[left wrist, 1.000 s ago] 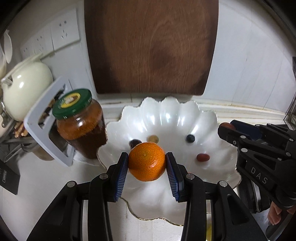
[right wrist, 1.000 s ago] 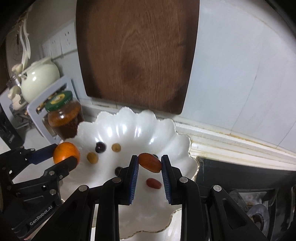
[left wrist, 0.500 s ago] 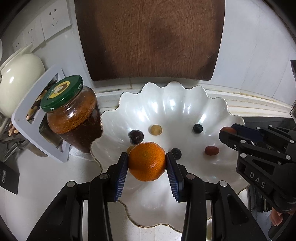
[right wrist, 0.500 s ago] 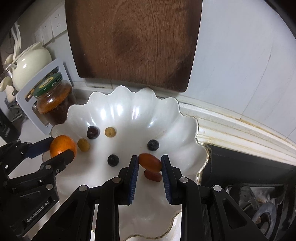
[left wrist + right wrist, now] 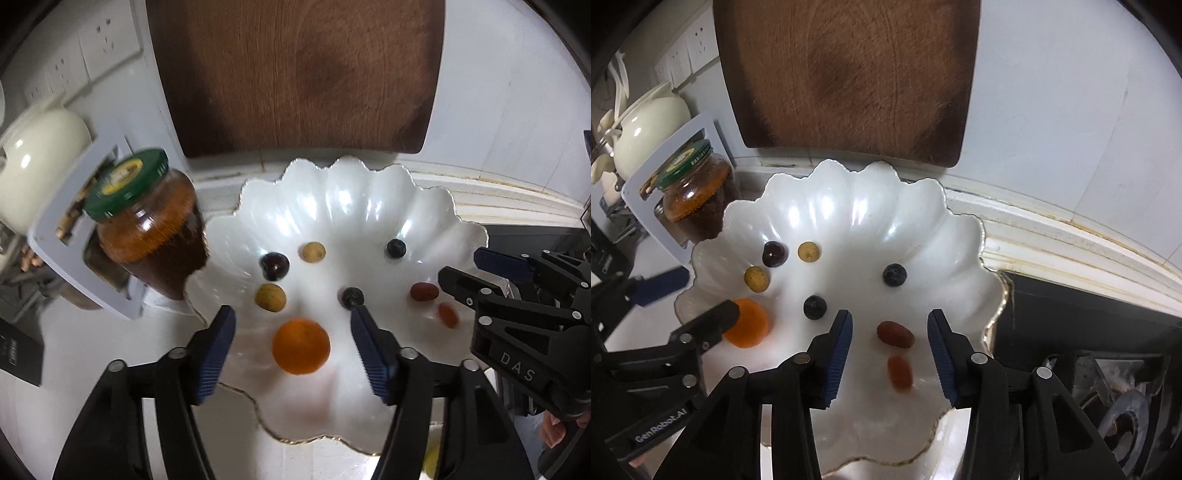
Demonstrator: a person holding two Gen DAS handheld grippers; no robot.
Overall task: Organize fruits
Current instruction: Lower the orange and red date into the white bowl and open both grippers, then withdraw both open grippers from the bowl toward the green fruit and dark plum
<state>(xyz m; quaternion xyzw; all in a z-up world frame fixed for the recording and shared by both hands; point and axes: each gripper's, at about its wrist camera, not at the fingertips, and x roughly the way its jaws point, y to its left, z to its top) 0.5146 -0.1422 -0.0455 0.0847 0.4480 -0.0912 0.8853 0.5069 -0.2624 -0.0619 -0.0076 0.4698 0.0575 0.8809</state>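
Note:
A white scalloped bowl [image 5: 369, 206] [image 5: 849, 199] holds several small fruits. My left gripper [image 5: 291, 325] is open over the bowl's near left side, and the orange tangerine [image 5: 301, 346] [image 5: 748, 328] lies free between its fingers. My right gripper [image 5: 890, 325] is open over the bowl's near right side. An orange-red cherry tomato [image 5: 900, 372] [image 5: 447, 314] lies below it, blurred, next to a dark red one [image 5: 894, 334] [image 5: 424, 291]. Two blueberries [image 5: 894, 275], a dark cherry [image 5: 774, 254] and two yellowish fruits [image 5: 809, 252] lie further in.
A green-lidded jar [image 5: 147, 225] [image 5: 694, 192] stands touching the bowl's left rim, with a white rack [image 5: 74, 236] and a cream teapot [image 5: 37, 166] behind it. A wooden board [image 5: 295, 74] leans on the wall. A black stove [image 5: 1089, 332] lies to the right.
Both grippers have opened. The tangerine dropped from the left gripper into the bowl, and the cherry tomato dropped from the right gripper beside the dark red one.

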